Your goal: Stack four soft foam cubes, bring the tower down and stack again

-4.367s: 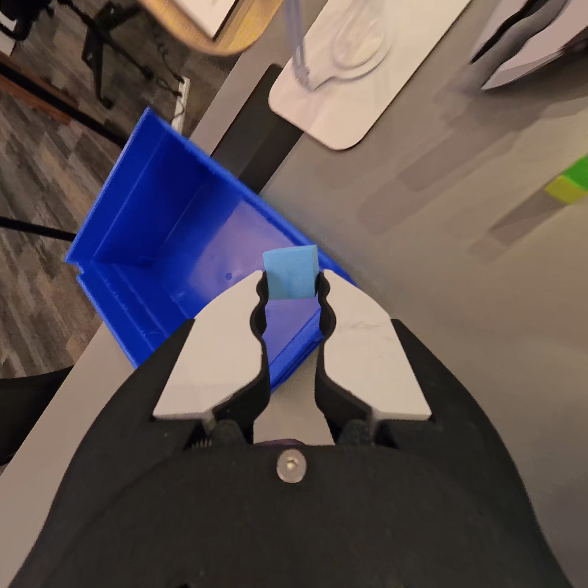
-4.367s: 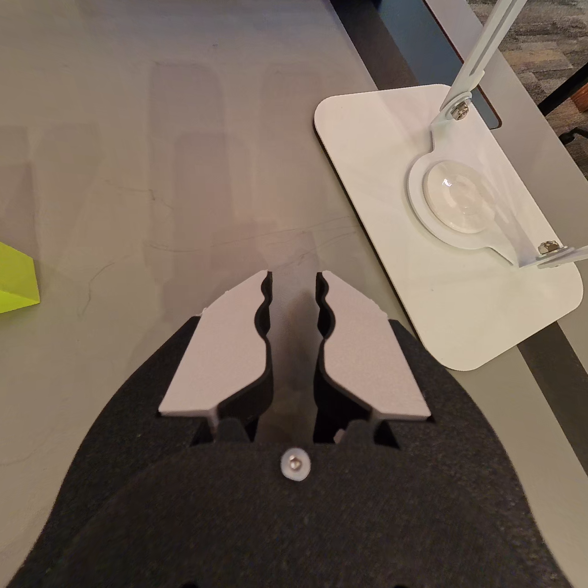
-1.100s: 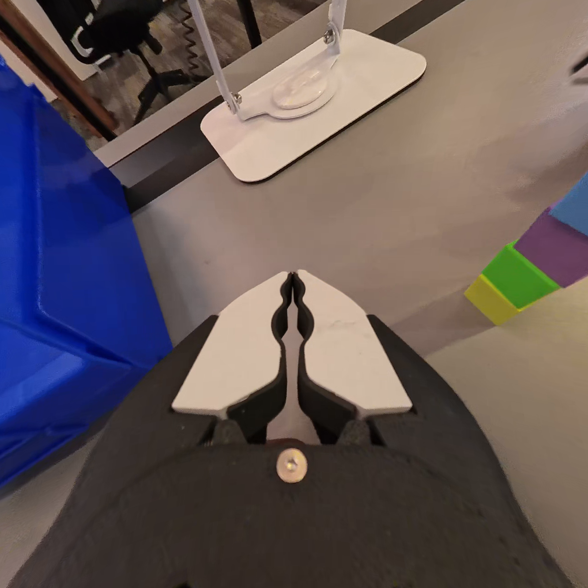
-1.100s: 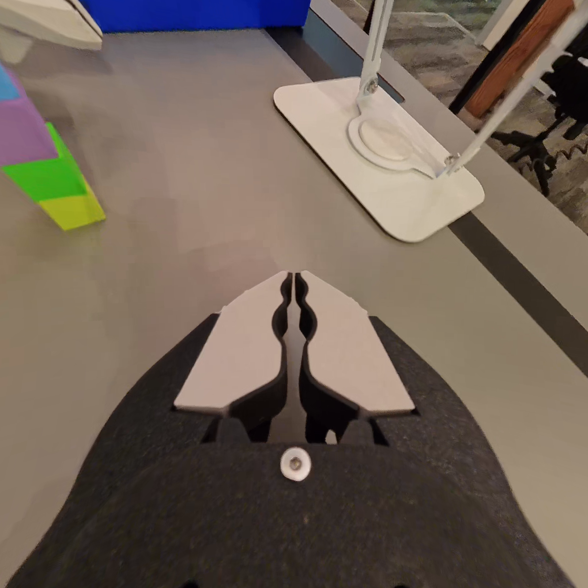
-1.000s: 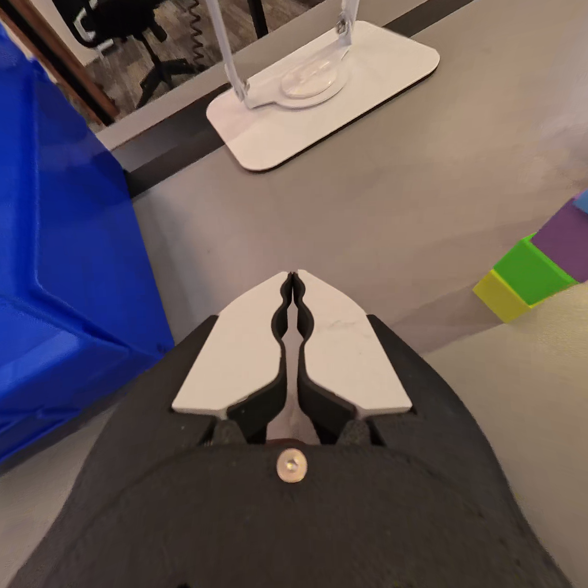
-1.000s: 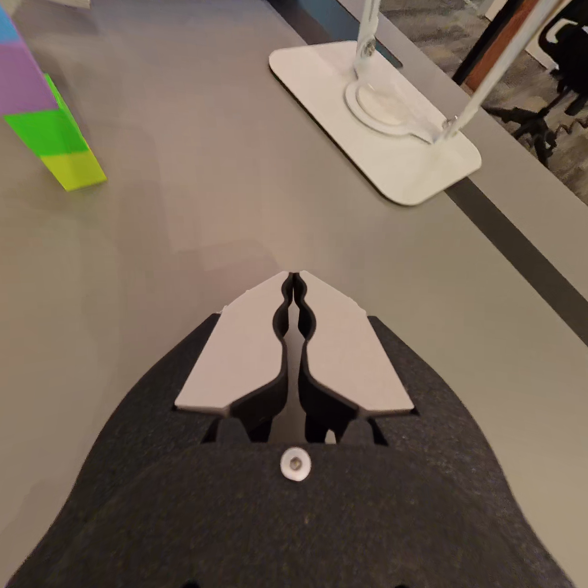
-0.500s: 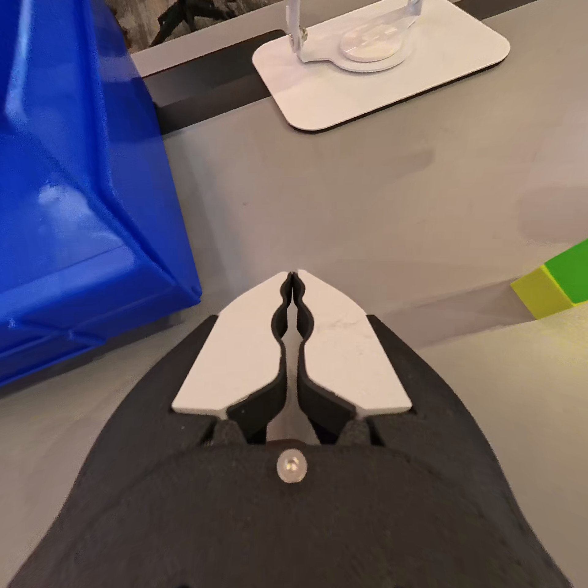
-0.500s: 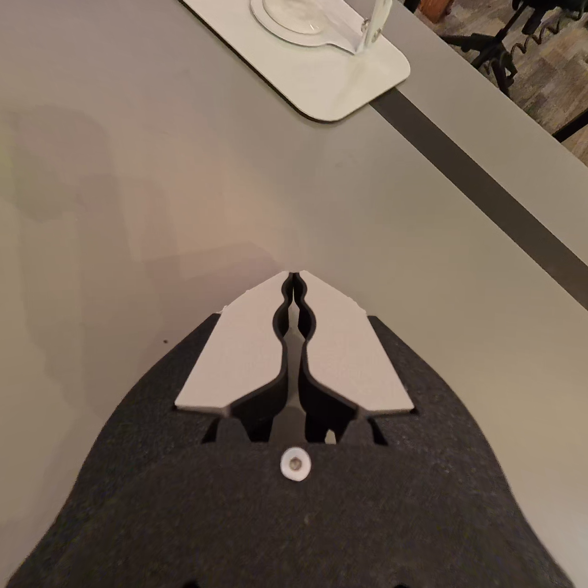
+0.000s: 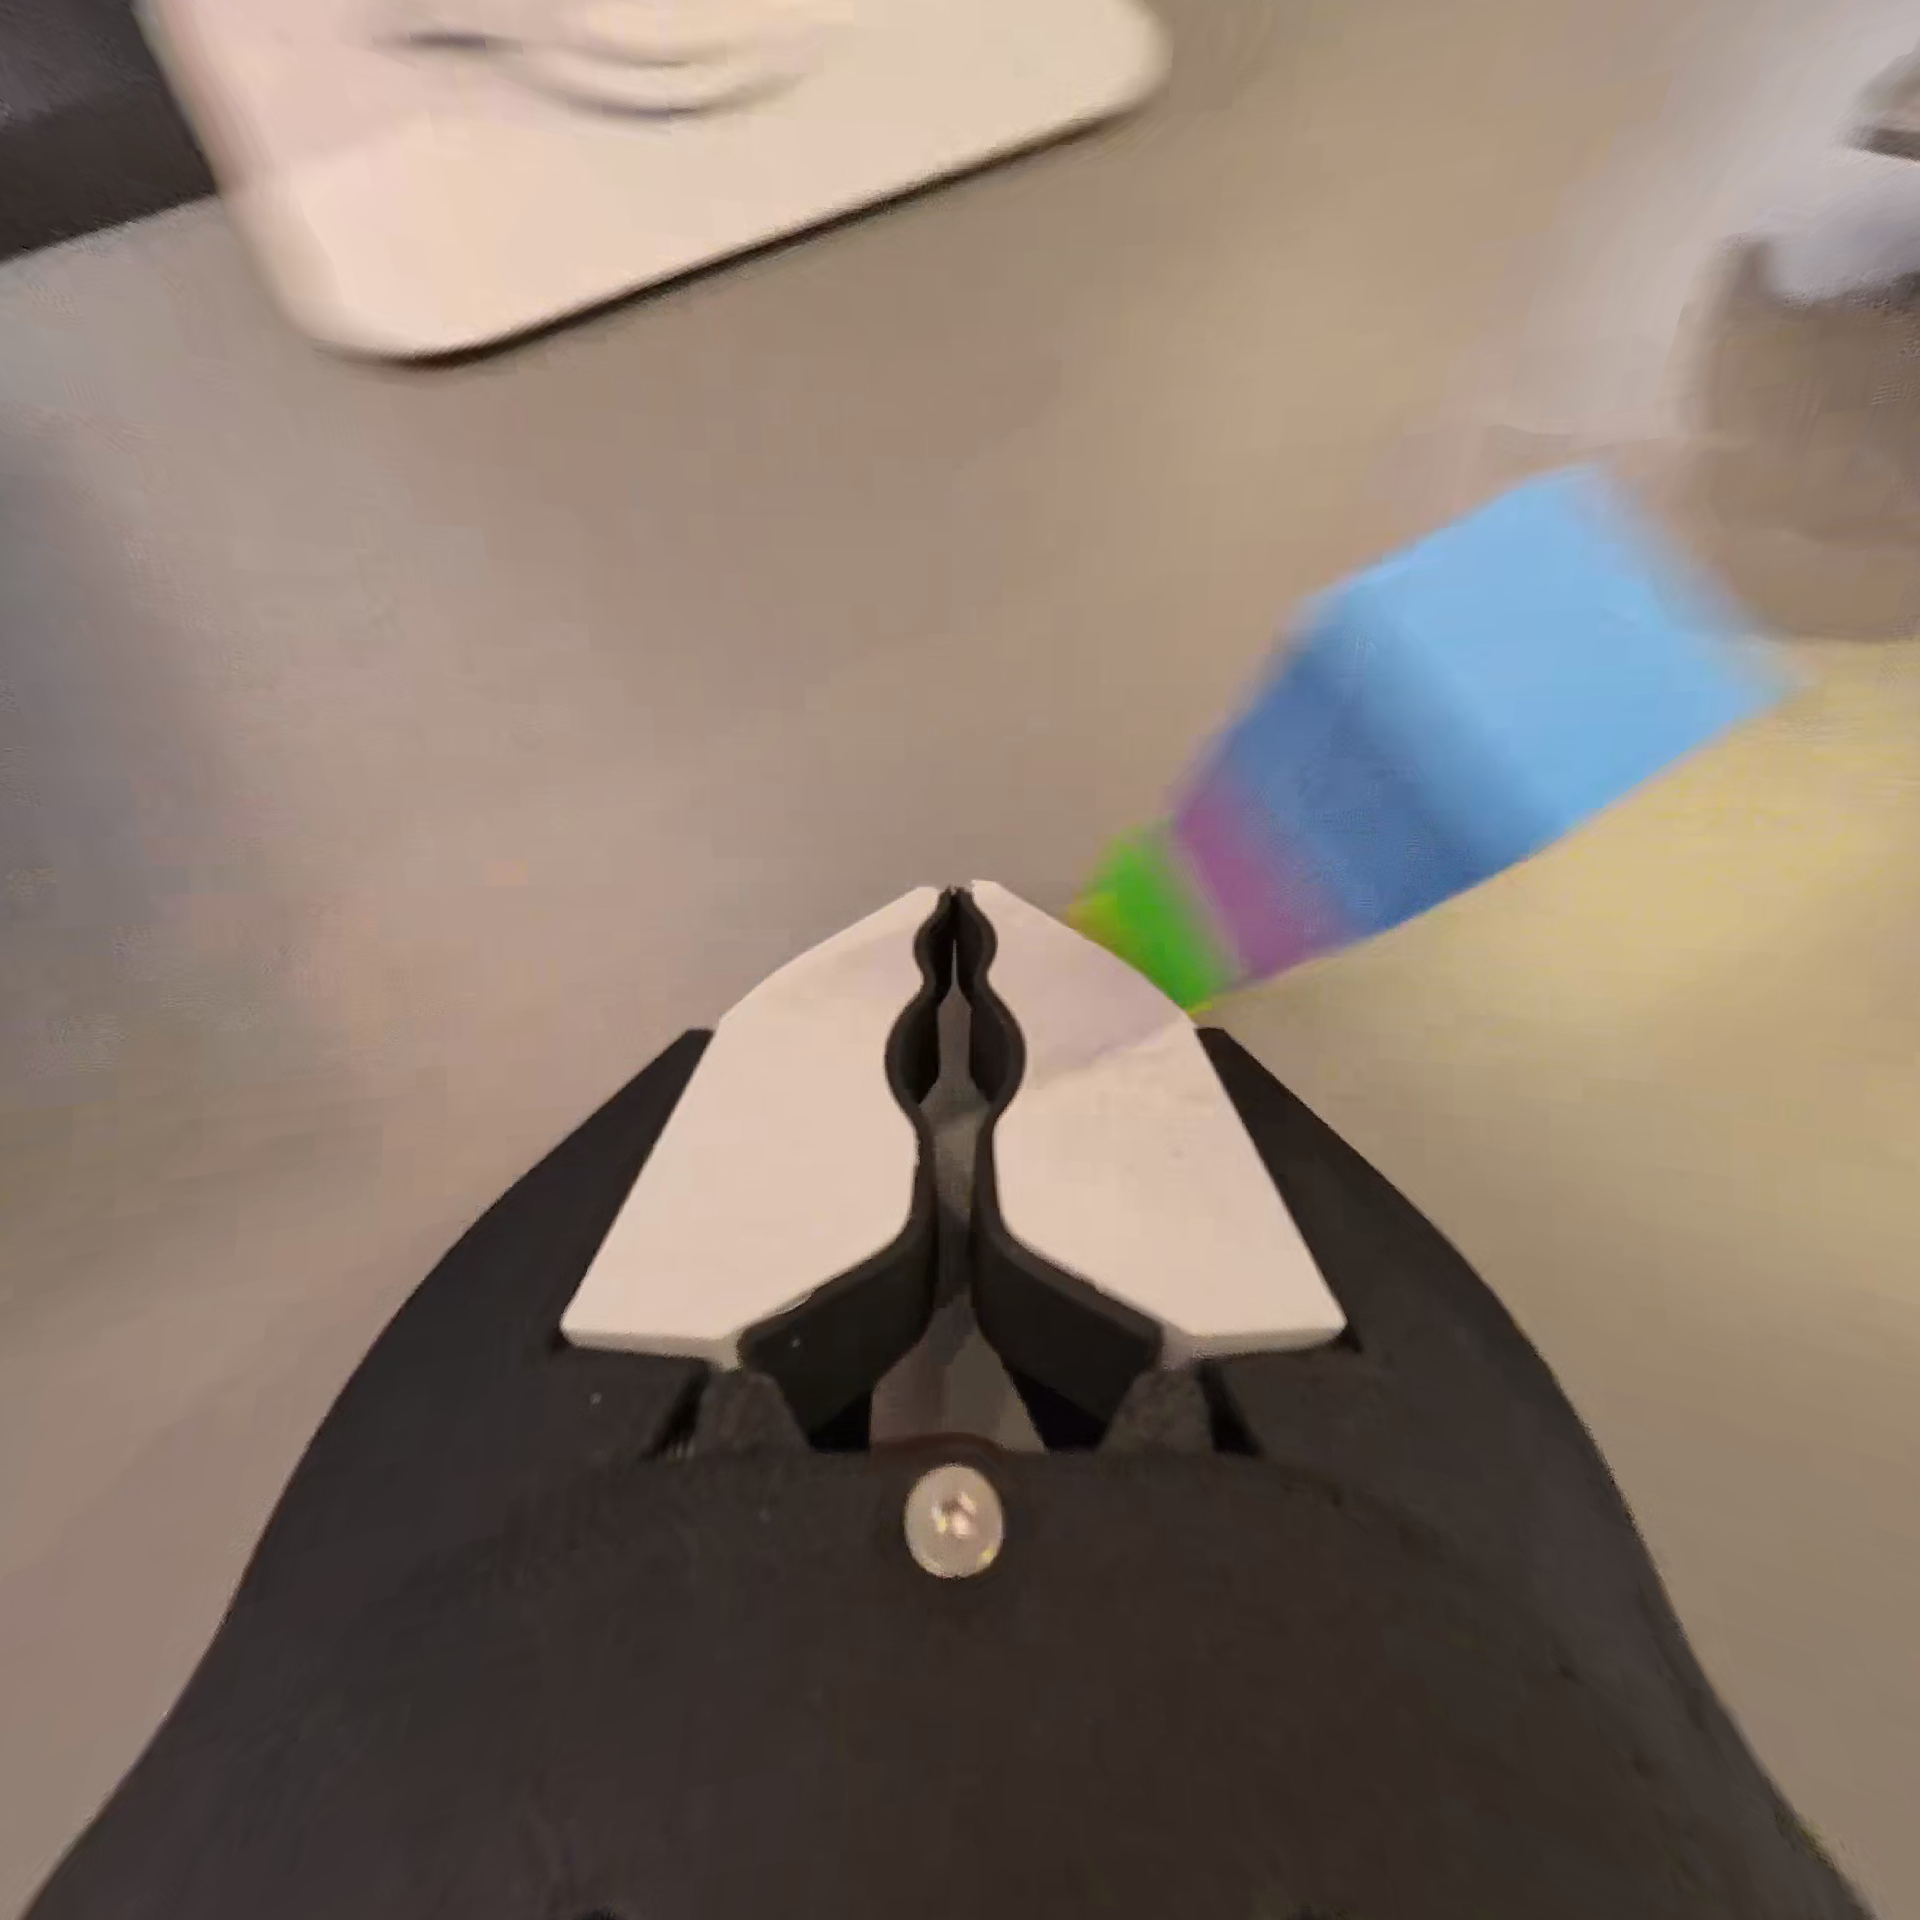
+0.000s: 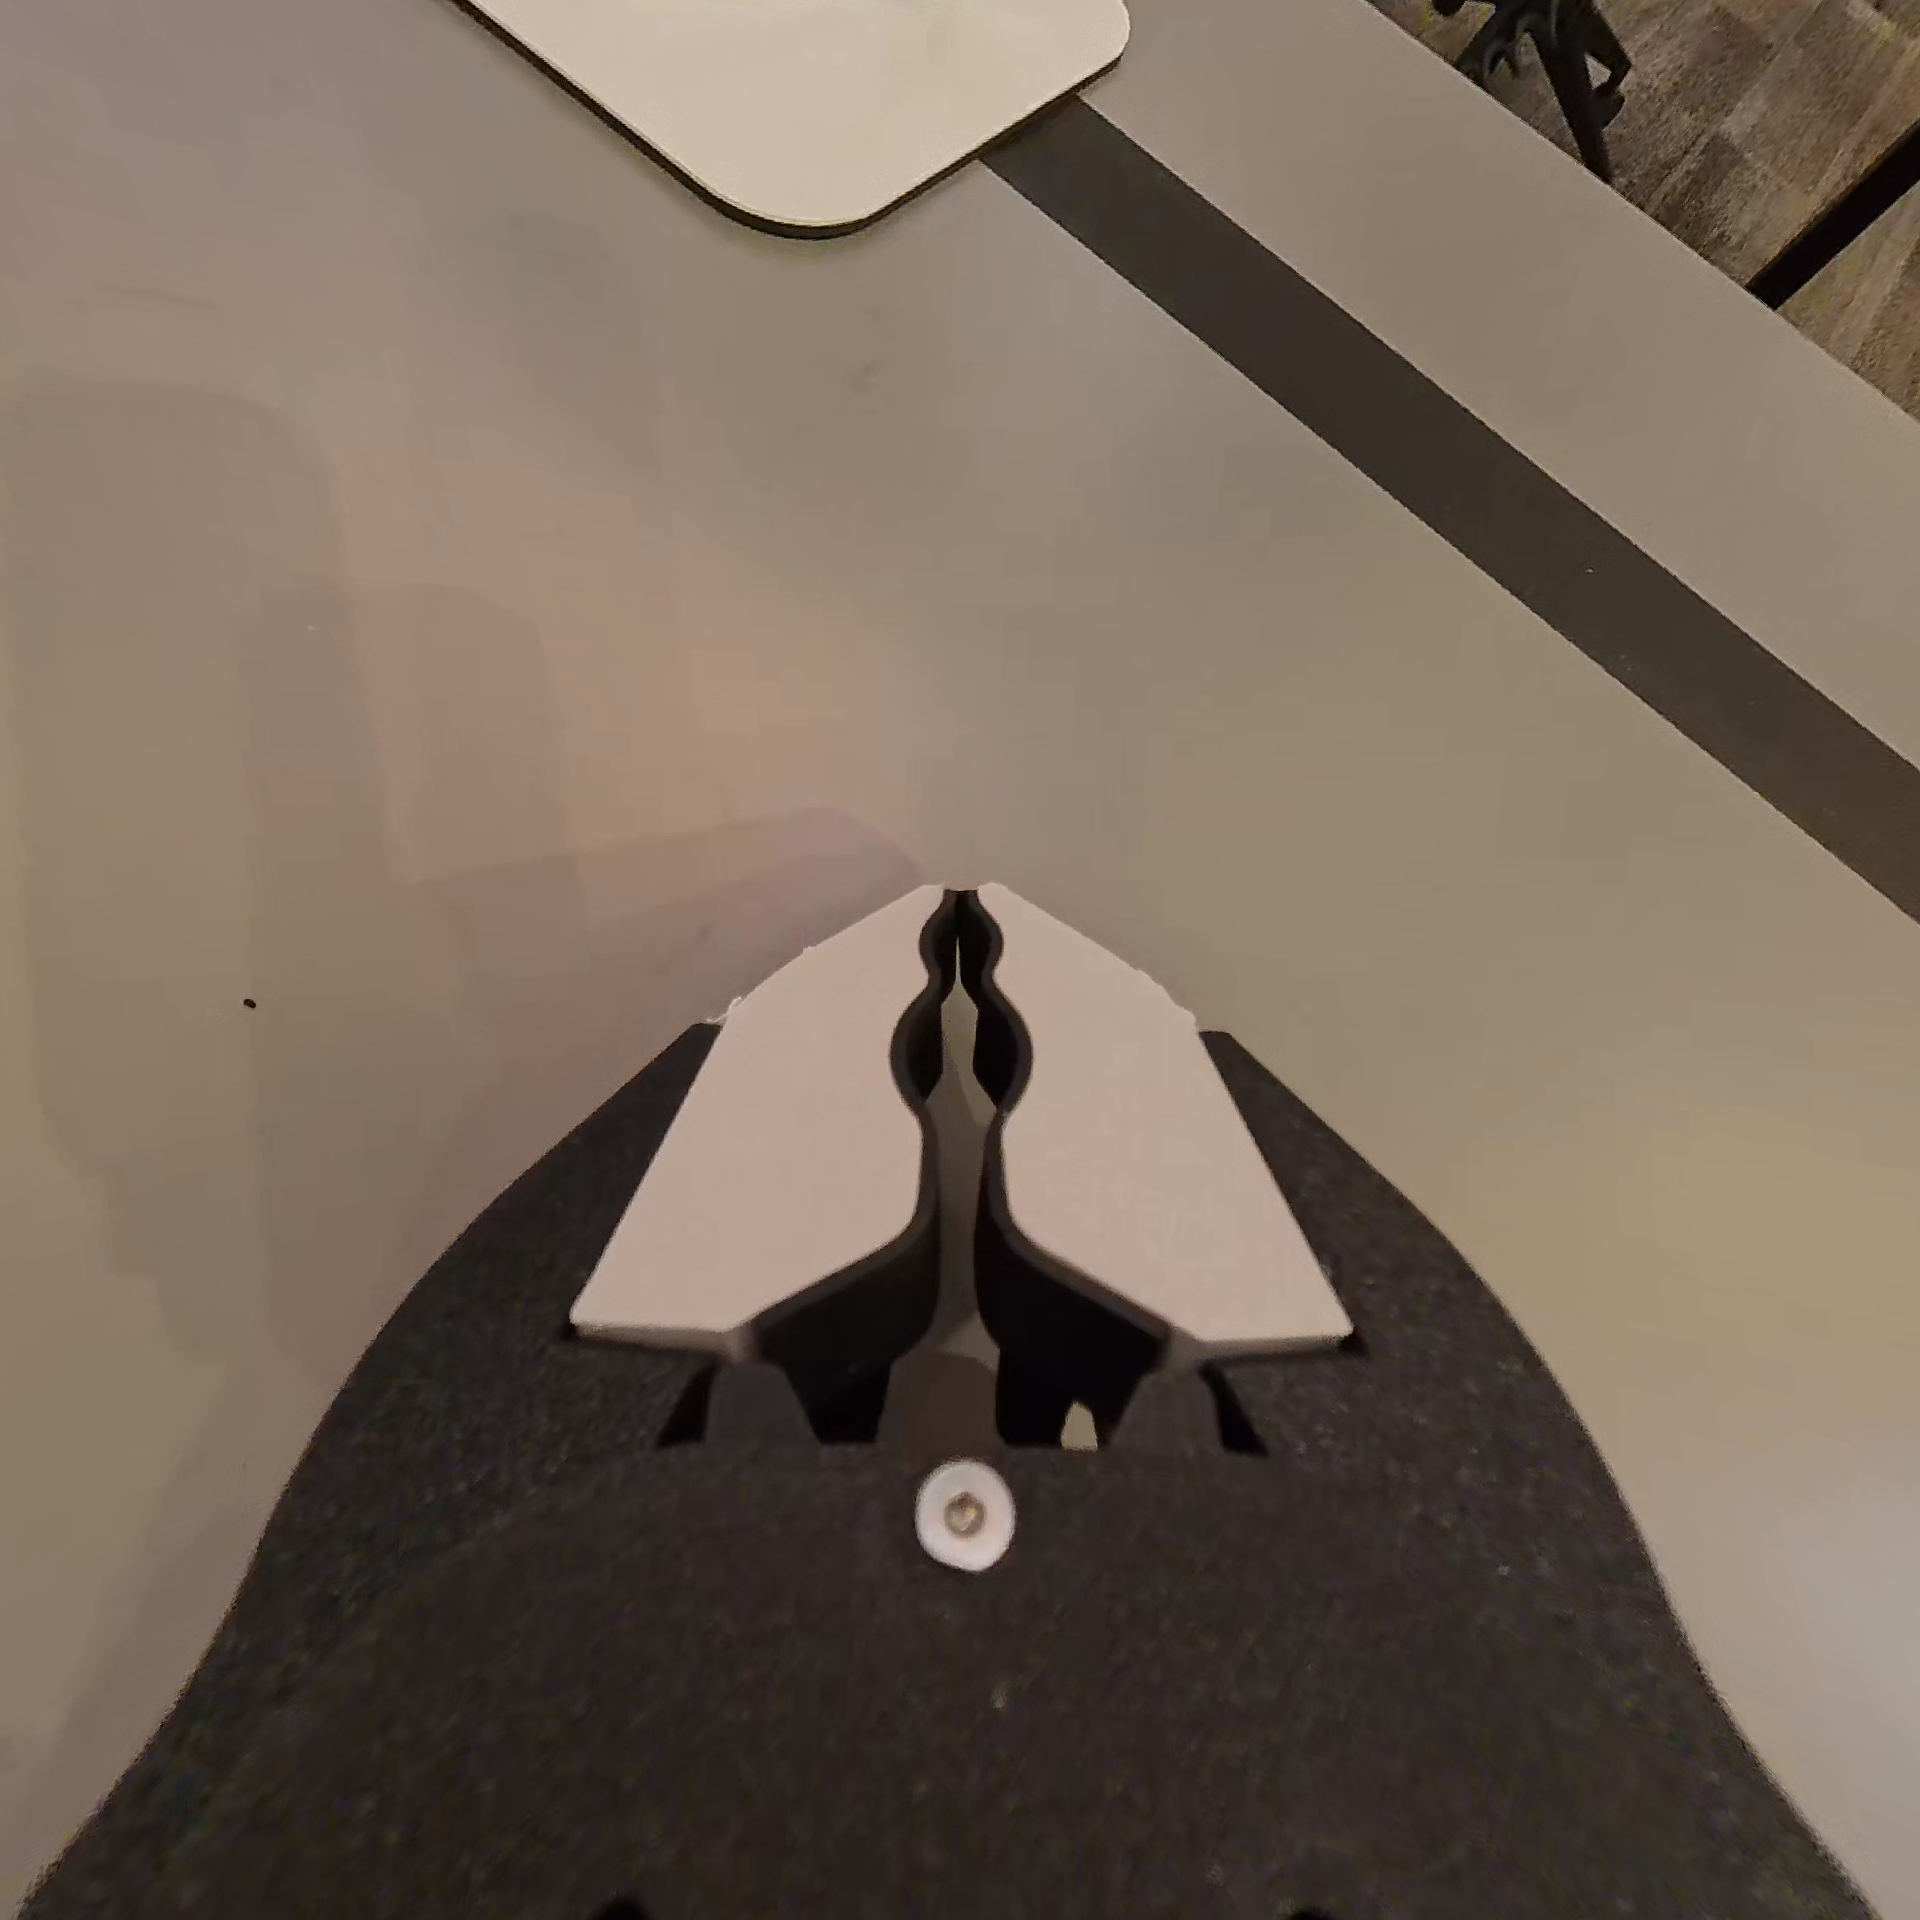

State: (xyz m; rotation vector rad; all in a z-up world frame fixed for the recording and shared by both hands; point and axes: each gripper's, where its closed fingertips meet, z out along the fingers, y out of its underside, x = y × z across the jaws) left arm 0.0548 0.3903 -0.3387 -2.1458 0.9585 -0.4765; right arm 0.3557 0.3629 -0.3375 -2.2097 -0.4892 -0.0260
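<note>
Left wrist view took in the grey table (image 9: pixel 727 582) first, with a white flat base plate (image 9: pixel 665 177) at its far edge, all of it smeared by motion blur. On the table, just to the right of the left tool (image 9: pixel 954 891), stood the tower of foam cubes (image 9: pixel 1434 748): a blue cube (image 9: pixel 1538 665) on top, a purple cube (image 9: pixel 1247 873) under it, a green cube (image 9: pixel 1153 925) below that, and a sliver of yellow at the foot, mostly hidden behind the tool's right finger. The tower's long axis ran up and away to the right in this view. A blurred pale shape at the upper right, touching or just past the blue cube, could not be identified. The left tool's tips were pressed together with nothing between them.

Judging from this, the tower looked complete, so knocking it down would be the step in hand, and the left tool was the nearer one, needing a sweep to its right.

In the right wrist view the right tool (image 10: pixel 961 894) was likewise pressed together on nothing, above bare table (image 10: pixel 1247 675), with no cube in sight and a dark strip (image 10: pixel 1455 447) running across the table.

No brand, label or readable writing showed anywhere.
</note>
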